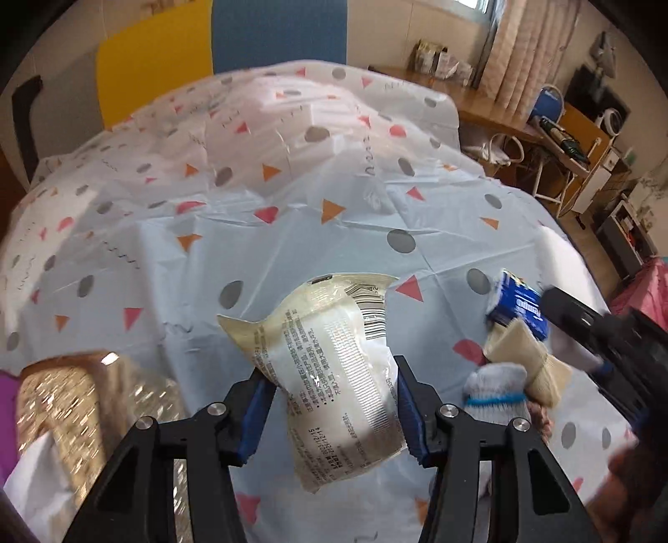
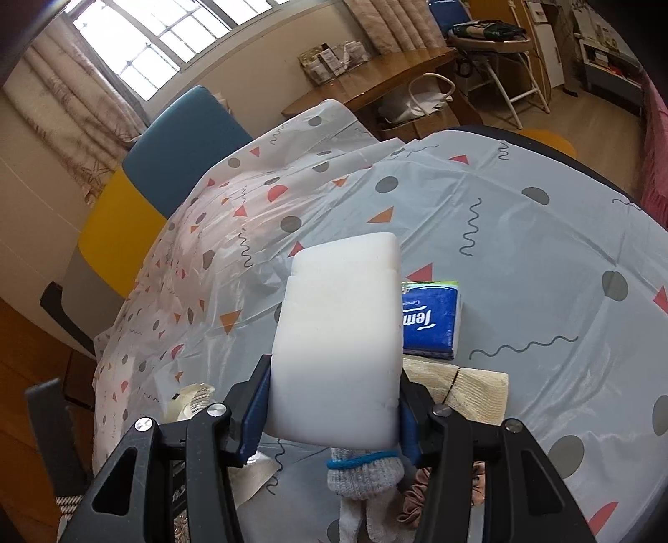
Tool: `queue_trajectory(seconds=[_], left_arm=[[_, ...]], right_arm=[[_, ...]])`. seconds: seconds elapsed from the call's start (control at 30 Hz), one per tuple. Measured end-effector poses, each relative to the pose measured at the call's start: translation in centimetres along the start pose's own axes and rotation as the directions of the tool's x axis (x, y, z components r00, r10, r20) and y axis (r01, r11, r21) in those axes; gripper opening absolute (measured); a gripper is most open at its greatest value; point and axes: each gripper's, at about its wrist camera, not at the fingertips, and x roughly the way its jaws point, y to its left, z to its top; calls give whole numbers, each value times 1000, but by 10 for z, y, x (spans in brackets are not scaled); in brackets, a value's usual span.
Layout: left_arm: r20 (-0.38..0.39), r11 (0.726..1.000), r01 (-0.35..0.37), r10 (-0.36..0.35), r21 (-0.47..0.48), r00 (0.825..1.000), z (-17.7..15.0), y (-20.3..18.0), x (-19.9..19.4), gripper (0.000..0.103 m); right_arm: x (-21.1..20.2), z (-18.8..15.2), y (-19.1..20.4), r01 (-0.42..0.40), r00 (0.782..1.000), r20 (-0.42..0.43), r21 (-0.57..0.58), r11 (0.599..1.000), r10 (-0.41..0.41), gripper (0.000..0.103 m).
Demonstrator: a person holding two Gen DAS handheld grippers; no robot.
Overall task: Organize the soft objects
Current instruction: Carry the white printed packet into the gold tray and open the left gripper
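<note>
1. Between the left tool (image 1: 332, 411) pads: cream snack packet (image 1: 334, 376), gripped, raised above the bench (image 1: 292, 250).
2. Right tool (image 2: 332, 413): clamped on white sponge block (image 2: 338, 334).
3. Bench surface: blue tissue pack (image 2: 432, 319), beige cloth (image 2: 471, 390), grey glove (image 2: 365, 476), grouped closely.

A pale blue plastic tablecloth (image 2: 522, 267) printed with grey dots, orange and red triangles and squiggles is covering the table. Yellow and blue chair backs (image 1: 217, 37) are standing beyond its far edge. A brown wooden desk (image 2: 375, 85) is sitting by the far wall, beneath beige patterned curtains (image 1: 526, 54). A white folding stand (image 2: 507, 75) is standing at far right.
</note>
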Motion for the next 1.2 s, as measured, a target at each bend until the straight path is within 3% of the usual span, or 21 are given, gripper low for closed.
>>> queue_trajectory(seconds=[0.2, 0.37, 0.43, 0.53, 0.6, 0.67, 0.8, 1.2], left_arm=[[149, 999, 6, -11, 33, 989, -22, 7, -58, 55], [266, 998, 16, -29, 53, 964, -33, 17, -109, 55], [292, 998, 28, -44, 59, 955, -39, 23, -125, 55], [325, 997, 34, -53, 63, 944, -50, 33, -147, 55], [335, 998, 47, -62, 53, 940, -57, 40, -157, 55], [355, 998, 36, -50, 46, 934, -64, 48, -167, 55], [378, 999, 27, -31, 17, 925, -78, 69, -184, 55], [386, 991, -3, 55, -135, 921, -123, 149, -212, 55]], right_arm=[[19, -12, 21, -84, 992, -100, -89, 992, 75, 52], [42, -39, 57, -62, 981, -195, -295, 953, 4, 52], [53, -57, 72, -51, 972, -228, -409, 911, -48, 51], [70, -89, 93, -18, 957, -246, -578, 816, -153, 51], [88, -107, 92, 29, 930, -266, -634, 773, -253, 51], [87, -117, 96, 51, 939, -211, -695, 717, -272, 51], [87, -117, 90, 41, 942, -221, -671, 740, -253, 53], [86, -126, 94, 57, 953, -165, -730, 681, -256, 54]])
